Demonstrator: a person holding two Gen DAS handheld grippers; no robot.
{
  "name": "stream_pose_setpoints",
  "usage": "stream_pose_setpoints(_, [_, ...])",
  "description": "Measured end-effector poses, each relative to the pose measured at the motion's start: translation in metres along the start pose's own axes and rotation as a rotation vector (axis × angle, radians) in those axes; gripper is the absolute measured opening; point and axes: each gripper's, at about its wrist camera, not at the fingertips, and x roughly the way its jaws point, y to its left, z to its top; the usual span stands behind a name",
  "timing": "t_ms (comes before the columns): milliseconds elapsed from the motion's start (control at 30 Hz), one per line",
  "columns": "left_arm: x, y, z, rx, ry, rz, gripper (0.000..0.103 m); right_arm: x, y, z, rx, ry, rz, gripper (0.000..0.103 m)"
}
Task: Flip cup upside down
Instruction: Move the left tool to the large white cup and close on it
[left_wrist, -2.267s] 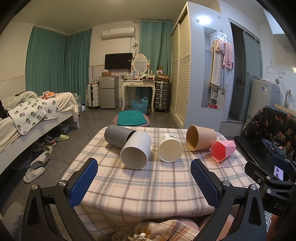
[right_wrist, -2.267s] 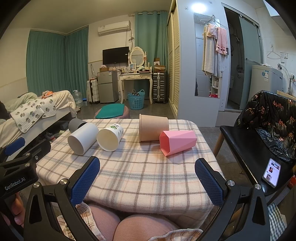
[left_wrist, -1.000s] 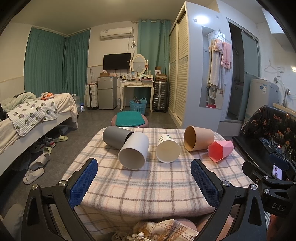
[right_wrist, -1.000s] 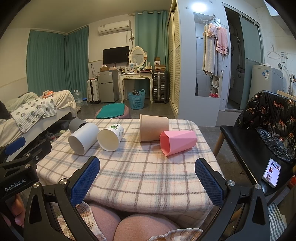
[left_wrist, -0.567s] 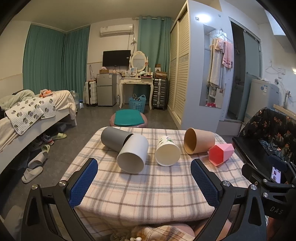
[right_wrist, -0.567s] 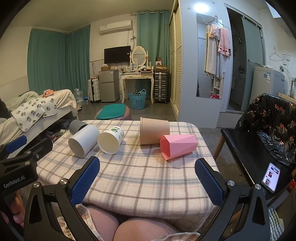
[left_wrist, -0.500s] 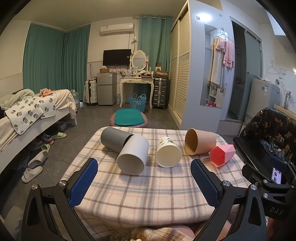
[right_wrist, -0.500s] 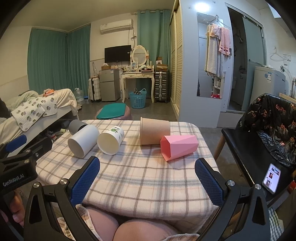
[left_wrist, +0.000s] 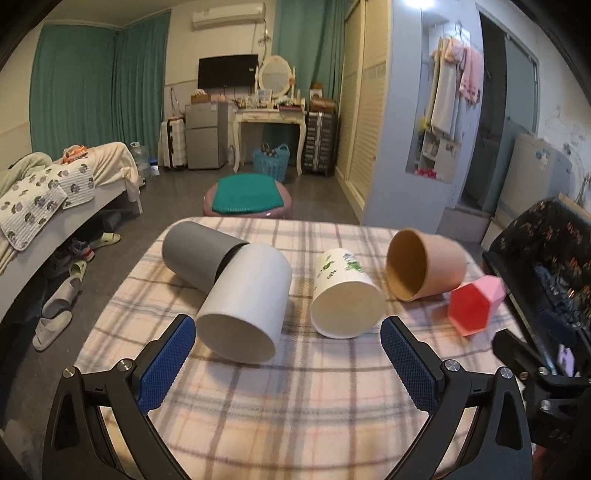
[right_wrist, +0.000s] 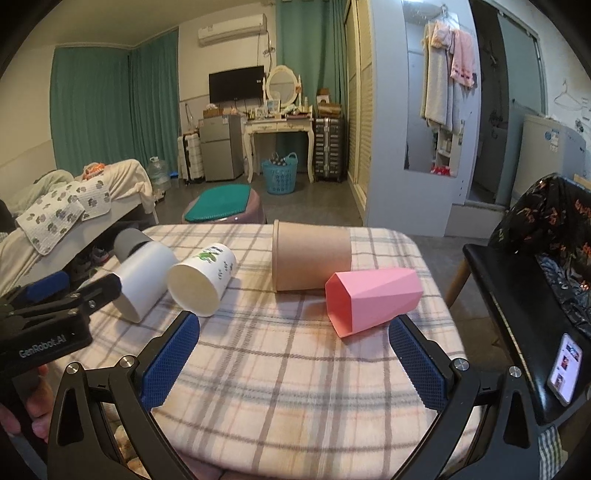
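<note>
Several cups lie on their sides on a plaid-covered table (left_wrist: 295, 406): a grey cup (left_wrist: 199, 258), a plain white cup (left_wrist: 245, 302), a white printed paper cup (left_wrist: 343, 295), a tan cup (left_wrist: 424, 267) and a pink faceted cup (left_wrist: 476, 306). My left gripper (left_wrist: 288, 365) is open and empty, just in front of the white cup and the paper cup. In the right wrist view my right gripper (right_wrist: 295, 365) is open and empty, just short of the pink cup (right_wrist: 373, 301), the tan cup (right_wrist: 310, 260) and the paper cup (right_wrist: 203, 282).
A black chair (right_wrist: 524, 295) with a phone (right_wrist: 565, 363) on it stands right of the table. A bed (left_wrist: 55, 192) is at the left, a pink stool with a green cushion (left_wrist: 247, 195) beyond the table. The left gripper's body (right_wrist: 48, 325) shows at the left in the right wrist view.
Both grippers have moved forward toward the cups, which now look larger and closer. Both stay open. The cups have not moved.
</note>
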Motion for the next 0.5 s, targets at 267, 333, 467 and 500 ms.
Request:
stream_pose_setpoints(267, [0.042, 0.024, 0.002, 0.029, 0.069, 0.033, 0.103, 0.029, -0.006, -0.004, 0.005, 0.050, 0.026, 0.103])
stream_pose_setpoints(333, [0.052, 0.026, 0.000, 0.051, 0.089, 0.024, 0.103, 0.033, -0.005, -0.003, 0.007, 0.058, 0.032, 0.103])
stream_pose_setpoints(467, [0.065, 0.028, 0.000, 0.070, 0.098, 0.006, 0.101, 0.039, 0.000, -0.004, -0.001, 0.069, 0.034, 0.103])
stream_pose_setpoints(500, [0.066, 0.028, 0.000, 0.079, 0.097, 0.002, 0.101, 0.041, 0.001, -0.004, -0.005, 0.074, 0.033, 0.103])
